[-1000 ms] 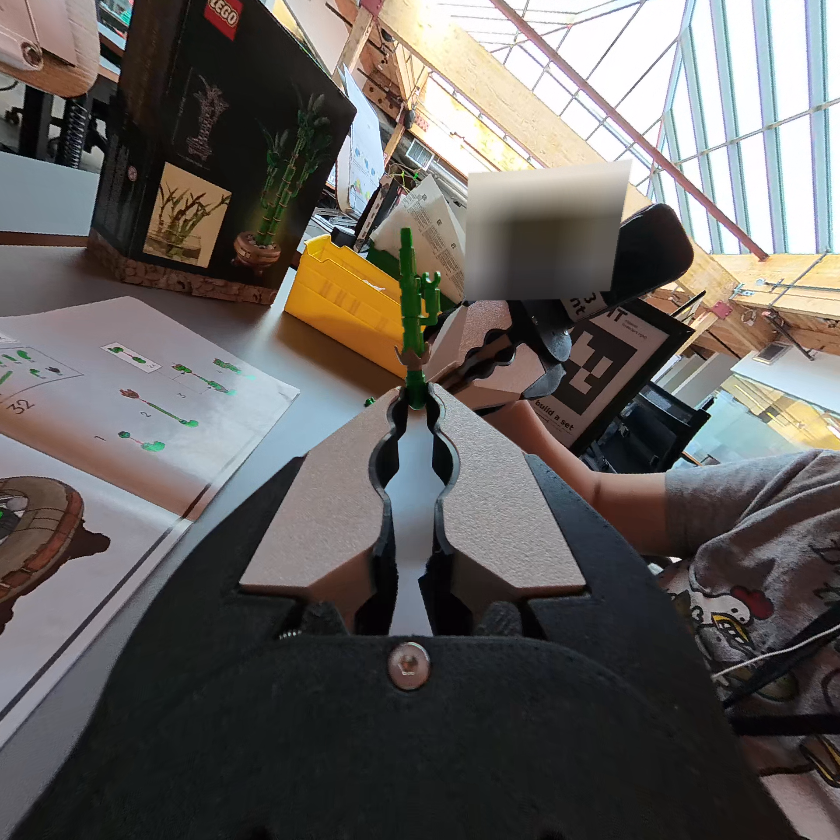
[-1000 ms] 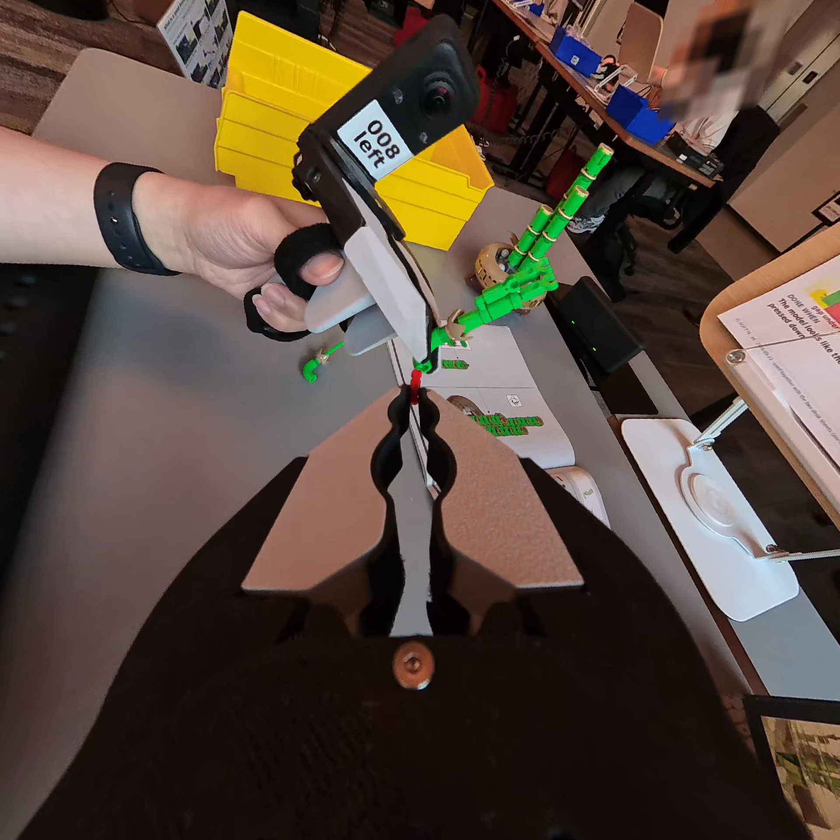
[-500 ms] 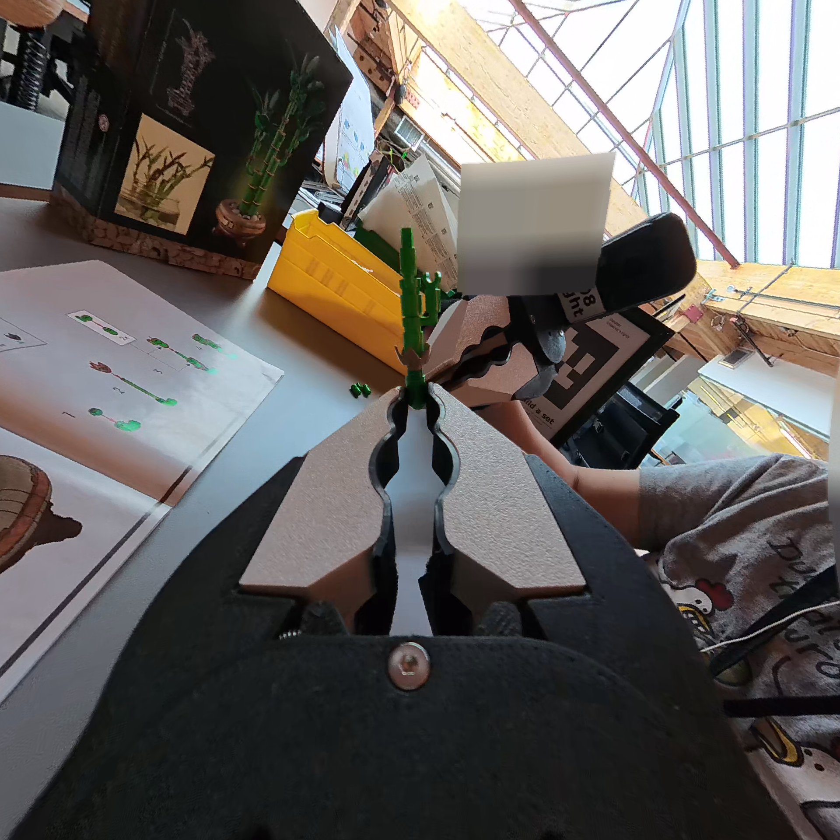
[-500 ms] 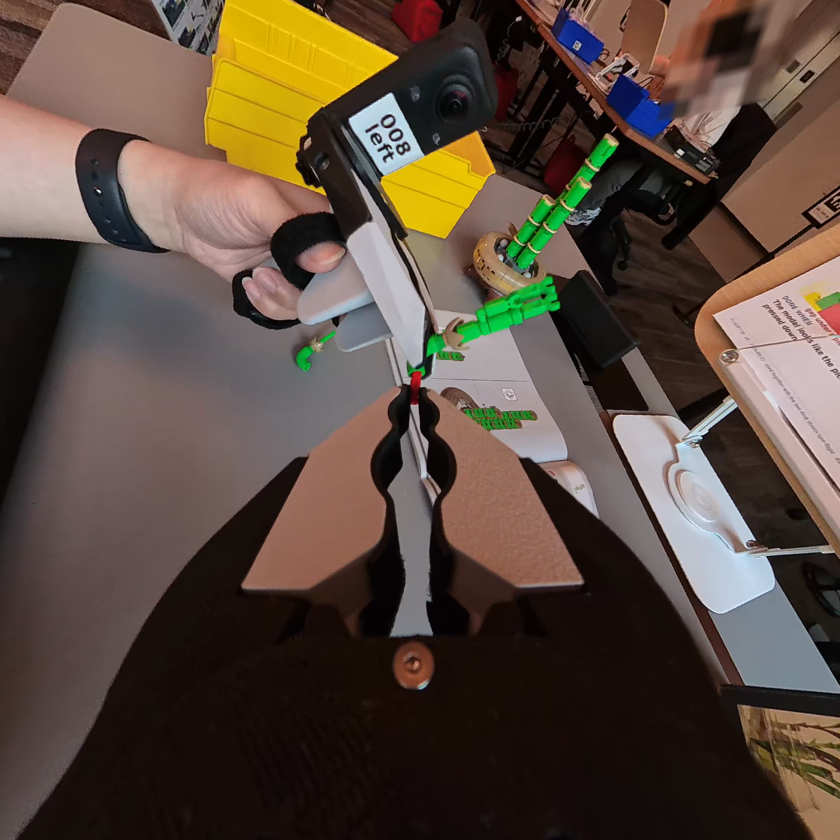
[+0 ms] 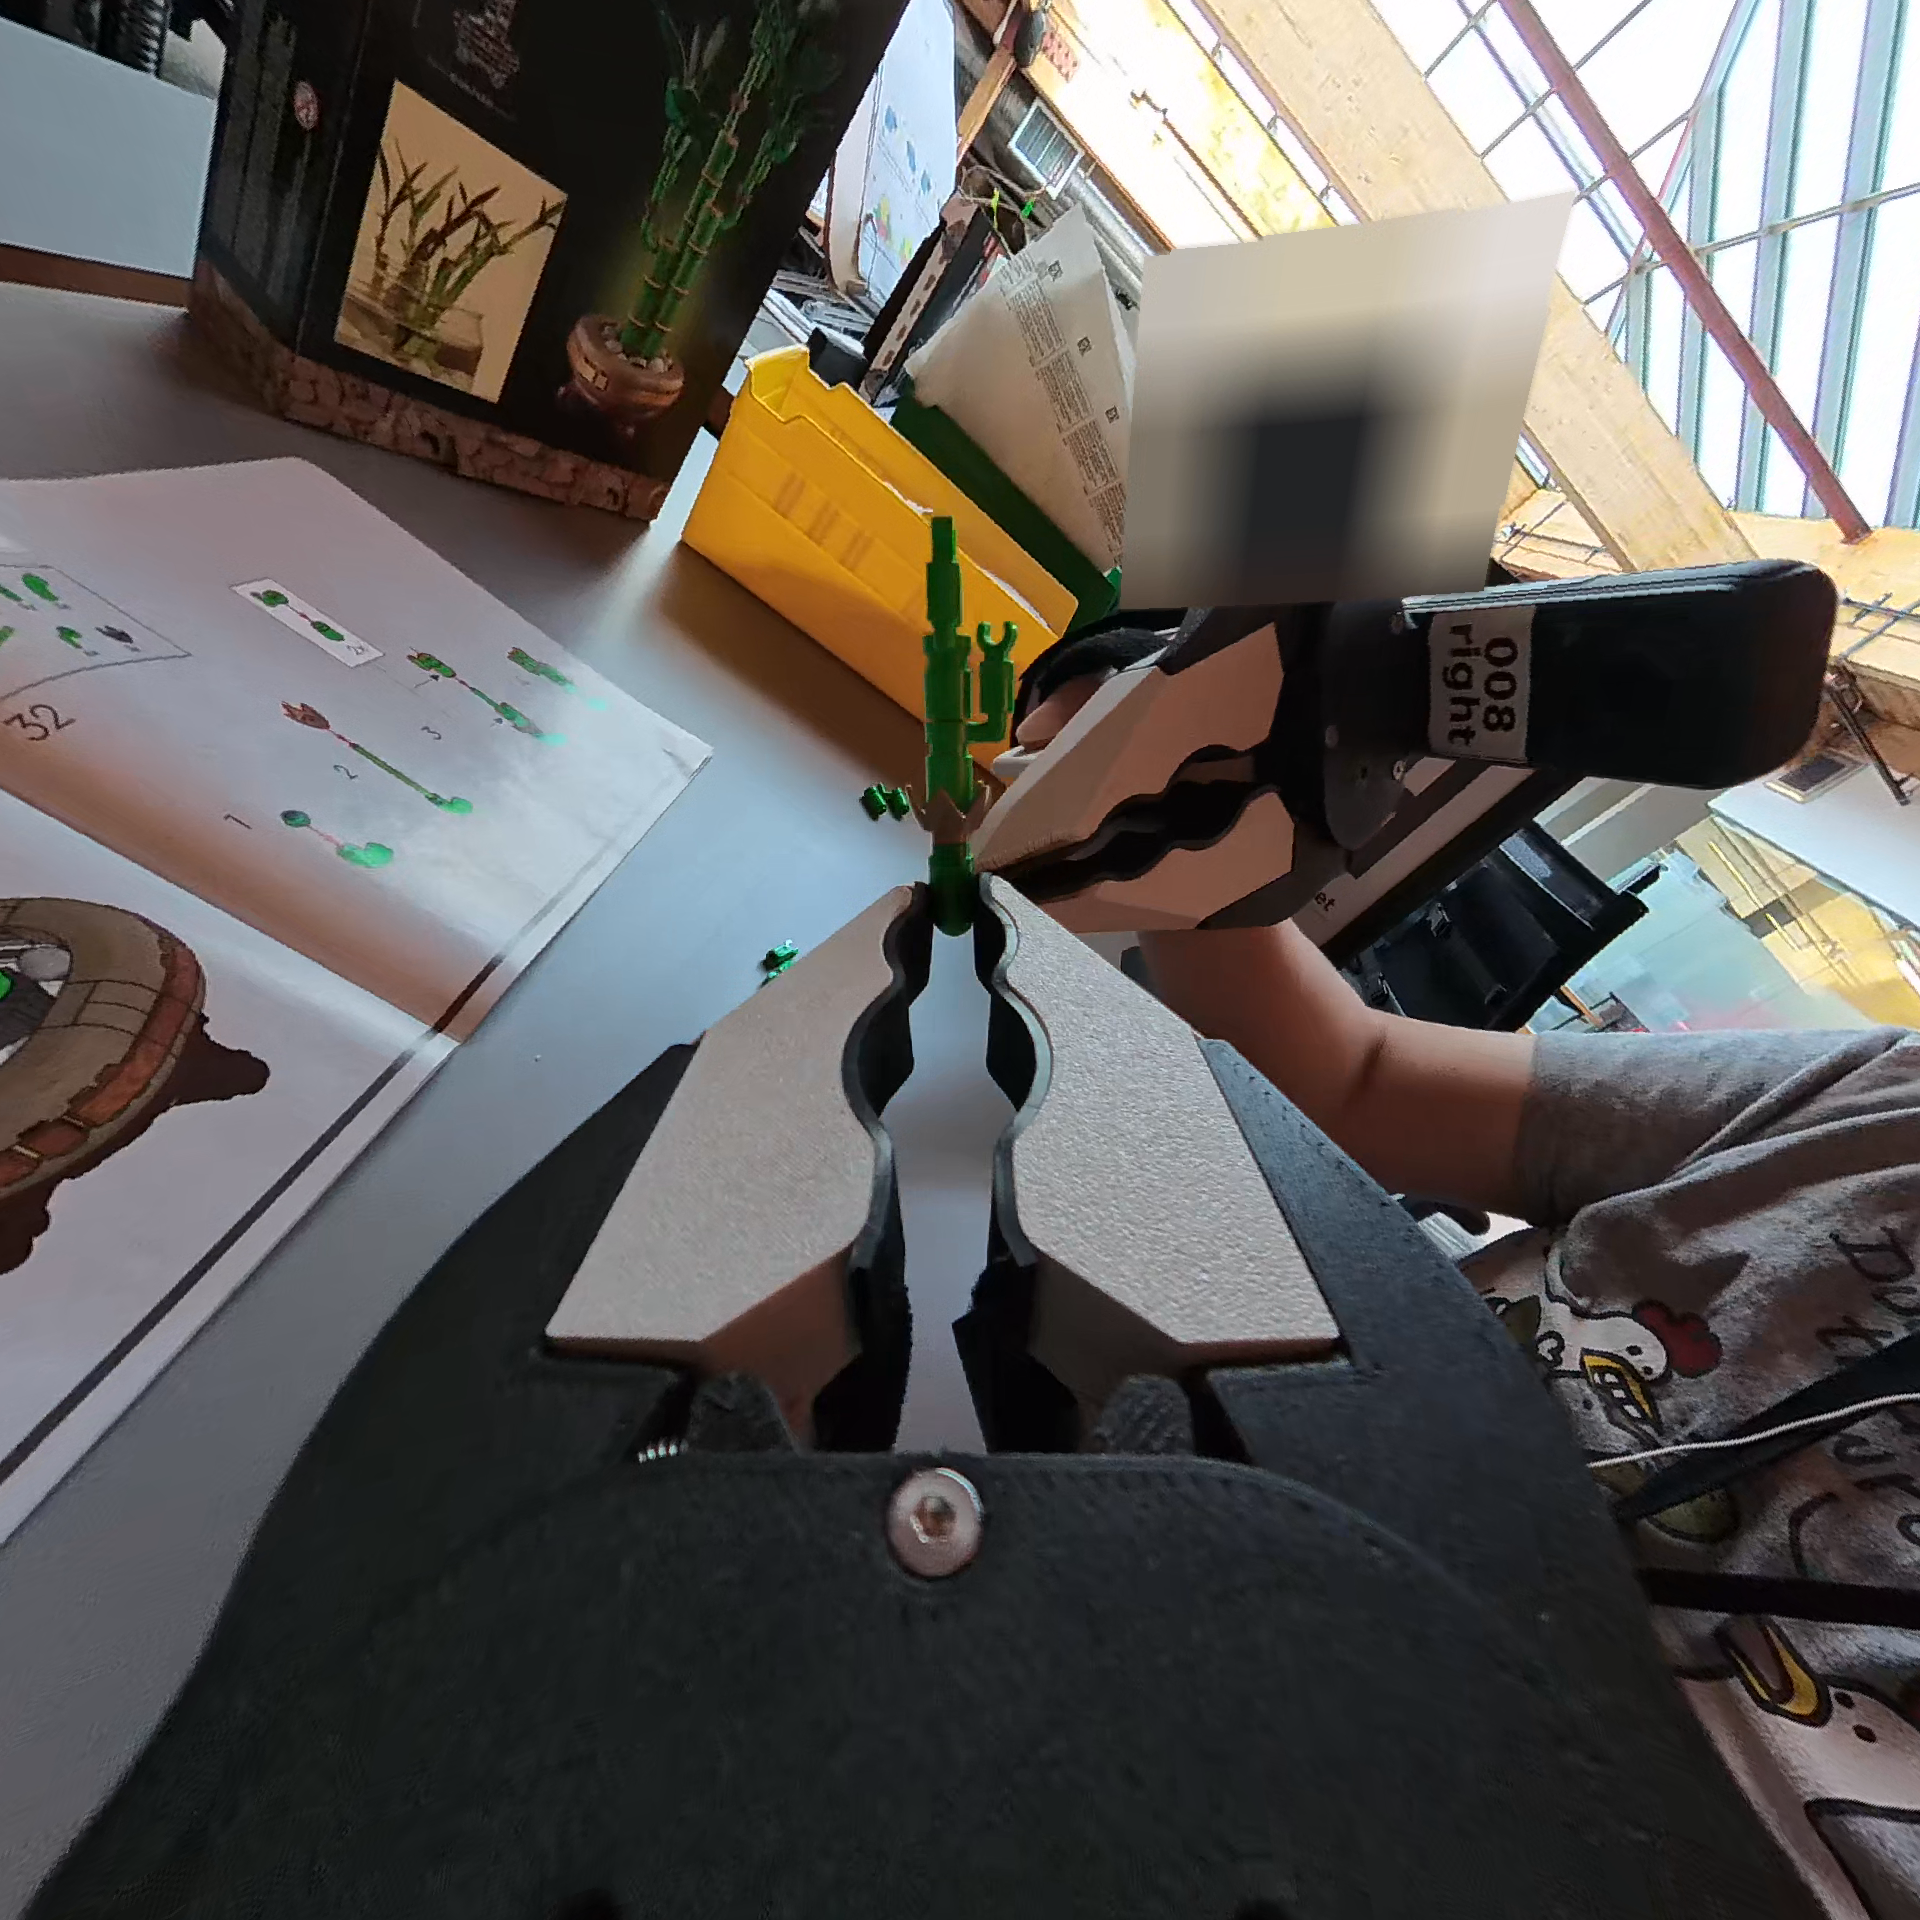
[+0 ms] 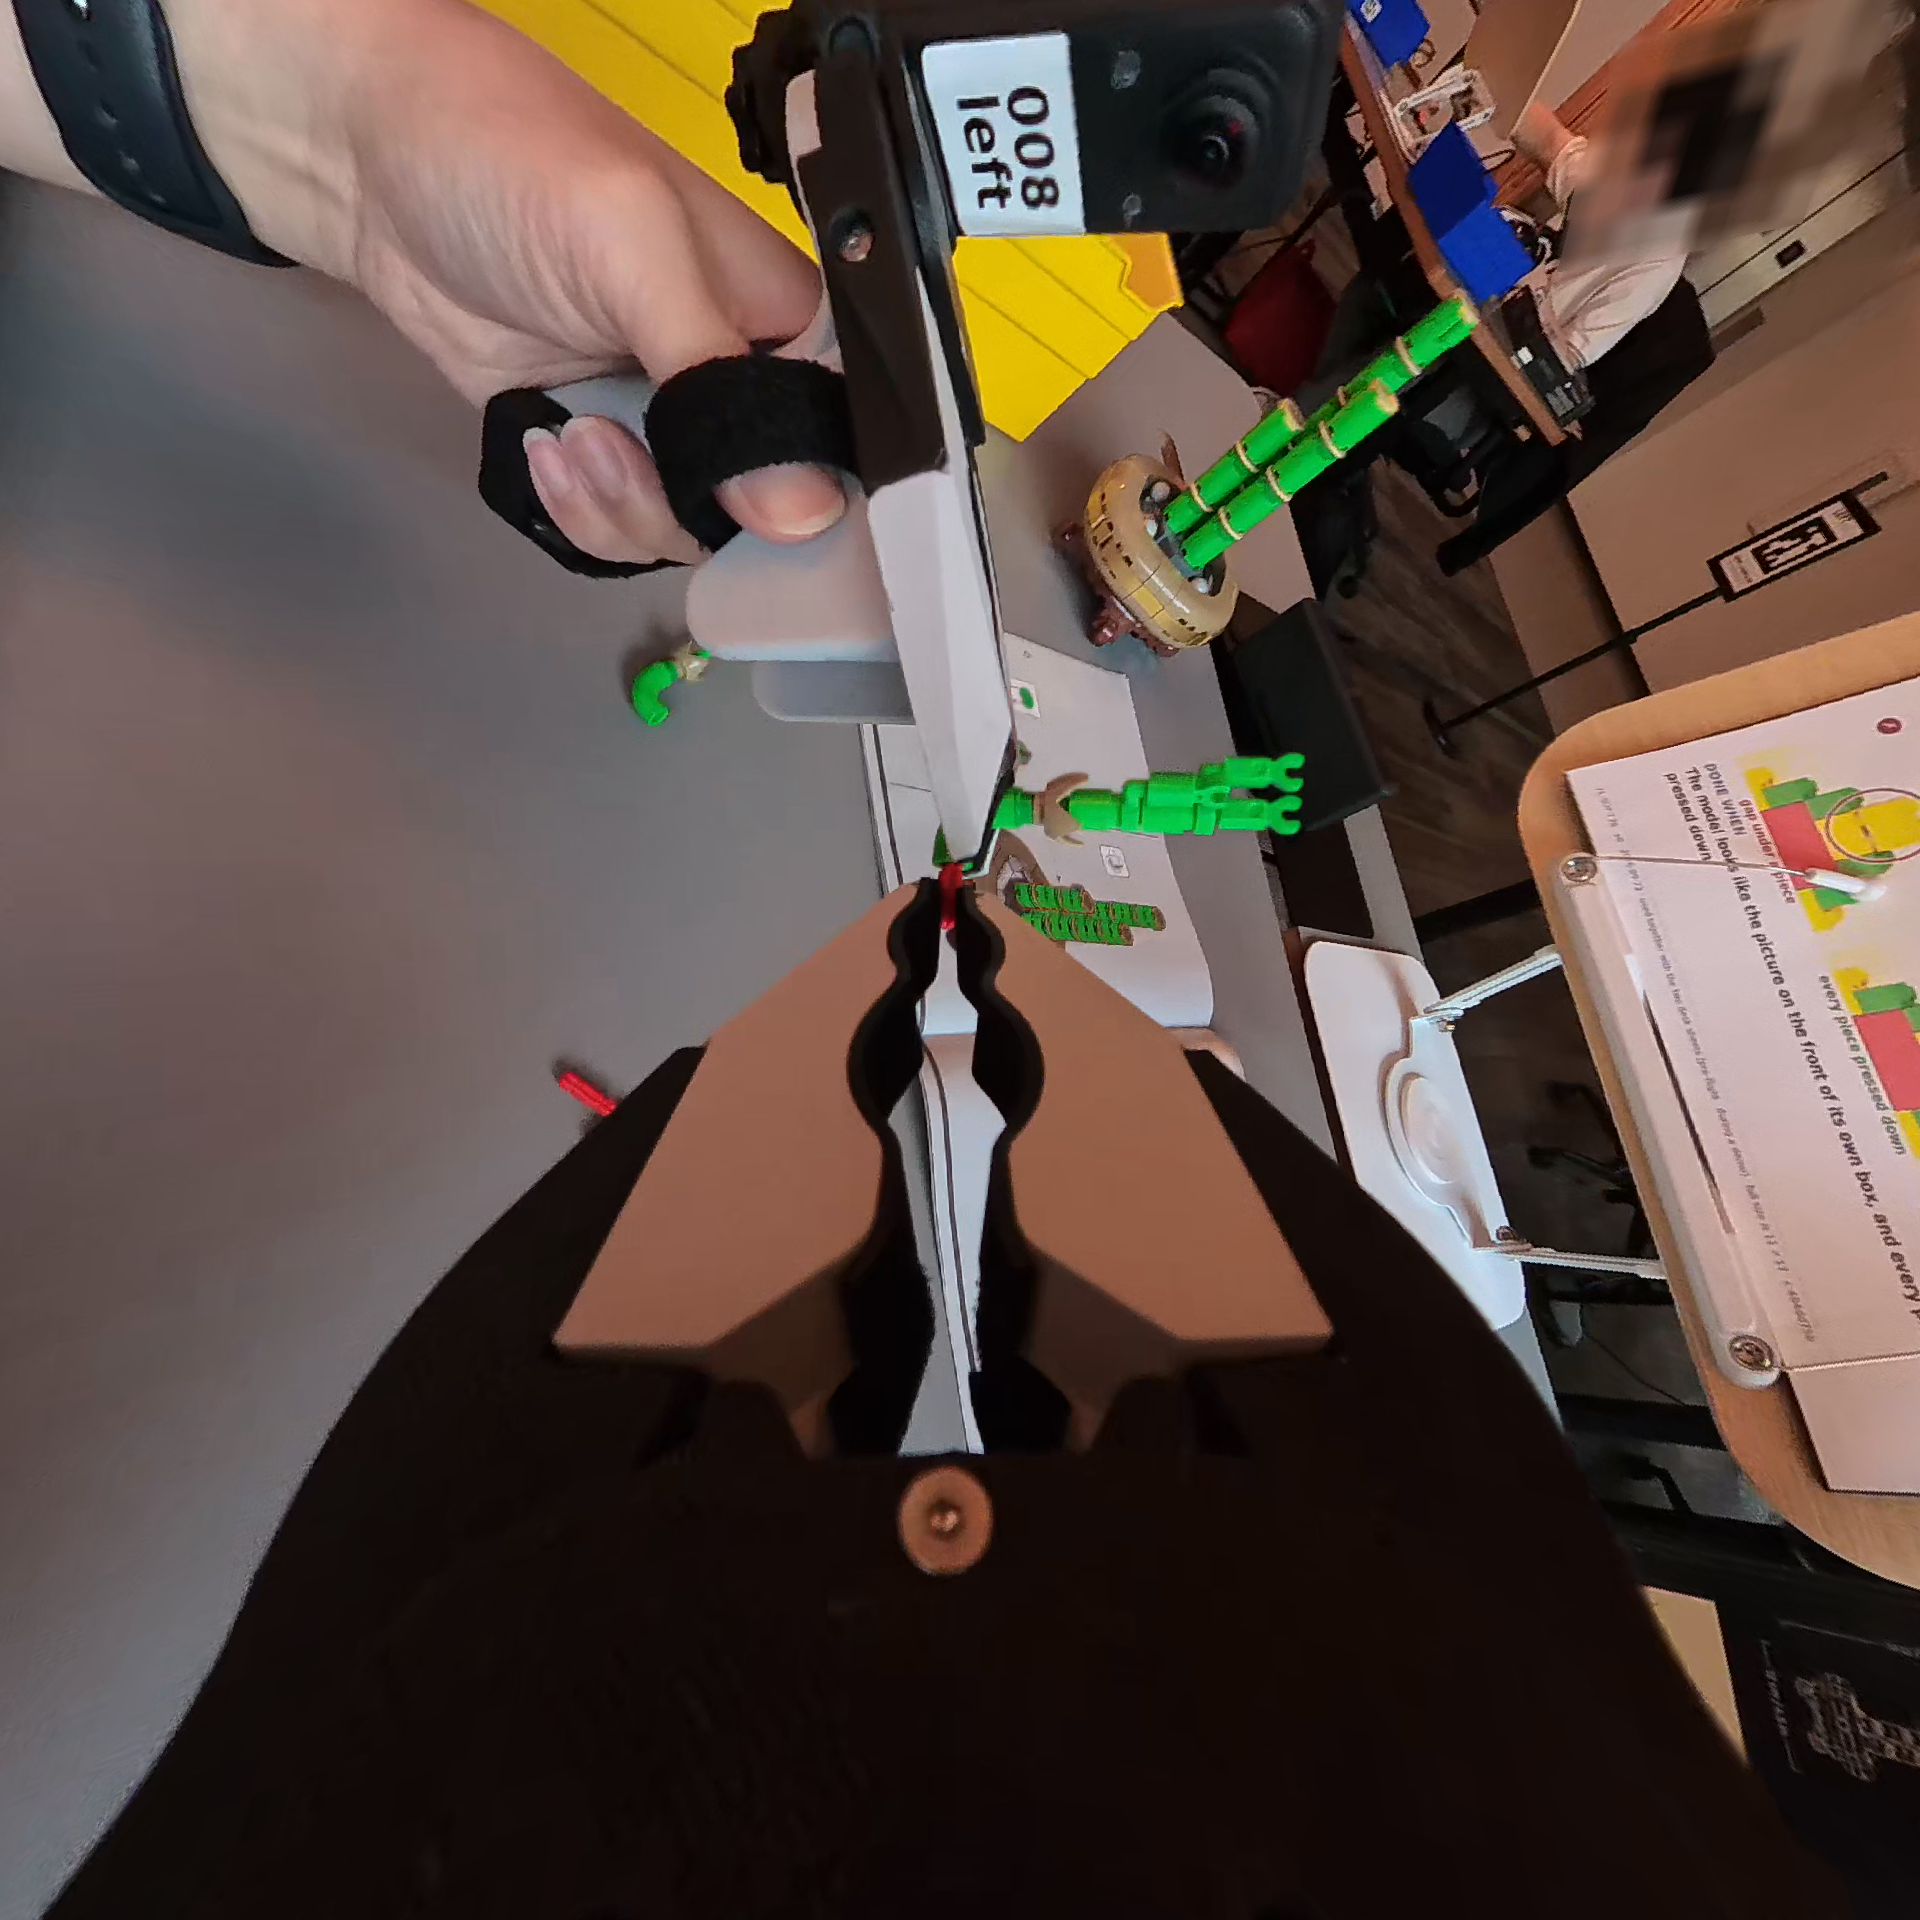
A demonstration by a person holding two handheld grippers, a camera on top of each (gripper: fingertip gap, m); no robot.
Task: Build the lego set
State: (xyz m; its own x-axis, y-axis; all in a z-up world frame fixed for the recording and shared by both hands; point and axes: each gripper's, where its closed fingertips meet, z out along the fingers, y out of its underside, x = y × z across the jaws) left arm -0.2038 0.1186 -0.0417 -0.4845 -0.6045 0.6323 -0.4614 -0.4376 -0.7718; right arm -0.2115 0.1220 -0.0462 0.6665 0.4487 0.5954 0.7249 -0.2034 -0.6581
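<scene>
My left gripper (image 5: 950, 902) is shut on the base of a green bamboo stalk piece (image 5: 954, 696) with a tan collar, held above the table. The same stalk (image 6: 1153, 805) sticks out sideways from the left gripper in the right wrist view. My right gripper (image 6: 948, 902) is shut on a small red pin (image 6: 950, 900), its tips right against the left gripper's tips and the stalk's base. It also shows in the left wrist view (image 5: 1143, 821). The pot with green bamboo stalks (image 6: 1164, 561) stands farther back on the table.
The open instruction booklet (image 5: 312, 790) lies at the left, the set's box (image 5: 499, 229) and a yellow bin (image 5: 862, 582) behind it. Loose green bits (image 5: 883, 800), a curved green piece (image 6: 657, 688) and a red pin (image 6: 584, 1091) lie on the grey table. A white stand (image 6: 1423, 1122) sits right. Less than 4 cm separates the two grippers' tips.
Both grippers have drawn closer together, so the red pin now meets the stalk's base. The stalk has swung to level in the right wrist view. A hand holds the left gripper nearer.
</scene>
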